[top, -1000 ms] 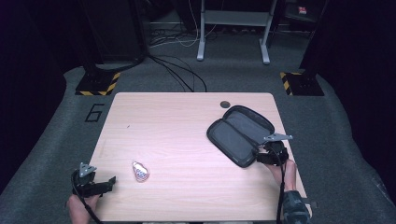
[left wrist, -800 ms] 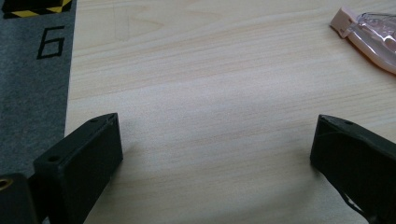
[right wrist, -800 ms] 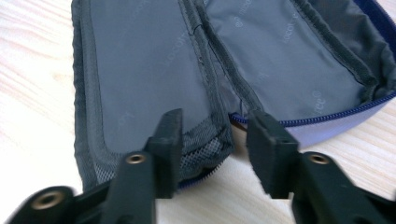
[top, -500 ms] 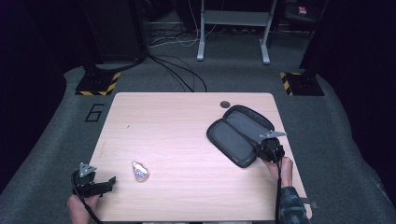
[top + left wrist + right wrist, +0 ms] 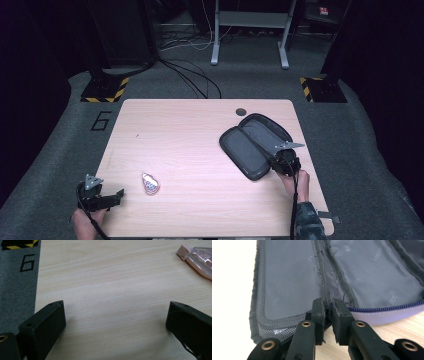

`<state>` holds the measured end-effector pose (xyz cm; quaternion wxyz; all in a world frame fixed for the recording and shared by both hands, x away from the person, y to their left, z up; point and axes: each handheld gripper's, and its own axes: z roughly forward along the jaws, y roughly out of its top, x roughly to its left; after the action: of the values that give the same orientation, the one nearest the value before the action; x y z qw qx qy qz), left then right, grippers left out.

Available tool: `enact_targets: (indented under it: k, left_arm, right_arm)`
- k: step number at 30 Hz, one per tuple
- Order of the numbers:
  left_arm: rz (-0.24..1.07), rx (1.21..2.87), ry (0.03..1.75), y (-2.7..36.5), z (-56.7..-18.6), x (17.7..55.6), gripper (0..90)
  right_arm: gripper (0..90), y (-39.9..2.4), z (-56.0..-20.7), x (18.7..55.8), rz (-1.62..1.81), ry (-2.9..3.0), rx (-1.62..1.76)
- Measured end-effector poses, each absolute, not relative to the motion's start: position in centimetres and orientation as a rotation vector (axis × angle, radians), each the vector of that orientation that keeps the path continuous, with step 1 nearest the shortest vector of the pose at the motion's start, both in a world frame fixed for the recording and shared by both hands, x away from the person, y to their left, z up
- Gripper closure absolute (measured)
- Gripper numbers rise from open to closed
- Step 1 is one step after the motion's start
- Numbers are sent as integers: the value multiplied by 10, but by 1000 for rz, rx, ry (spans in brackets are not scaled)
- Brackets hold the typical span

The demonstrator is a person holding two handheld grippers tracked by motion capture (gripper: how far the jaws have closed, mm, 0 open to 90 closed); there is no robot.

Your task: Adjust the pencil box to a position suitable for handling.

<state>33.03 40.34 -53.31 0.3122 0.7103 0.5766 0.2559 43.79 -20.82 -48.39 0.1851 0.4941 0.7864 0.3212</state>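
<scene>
We got right gripper (image 5: 327,312) jaws just closing, now pinched on hinge fold of open pencil case (image 5: 255,145) at table's right side. Left gripper (image 5: 113,322) wide open, idle near pink packet (image 5: 150,183). Packing not started yet, we reckon.

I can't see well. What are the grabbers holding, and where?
The right gripper pinches the open case at its middle fold, near end. The left gripper is open, holding nothing.
</scene>
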Motion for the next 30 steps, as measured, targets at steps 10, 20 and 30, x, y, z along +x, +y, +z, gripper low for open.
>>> enact_targets:
  k: [10, 20, 30]
  left_arm:
    - [674, 1882, 1517, 404, -533, 330, 28]
    - [674, 1885, 1516, 404, -533, 330, 31]
    - [674, 1885, 1515, 404, -533, 330, 33]
  right_arm:
    - [805, -189, -485, 435, 966, 2245, 1375]
    - [801, -166, -485, 435, 999, 2275, 1355]
    - [618, -156, -482, 436, 1038, 2287, 1325]
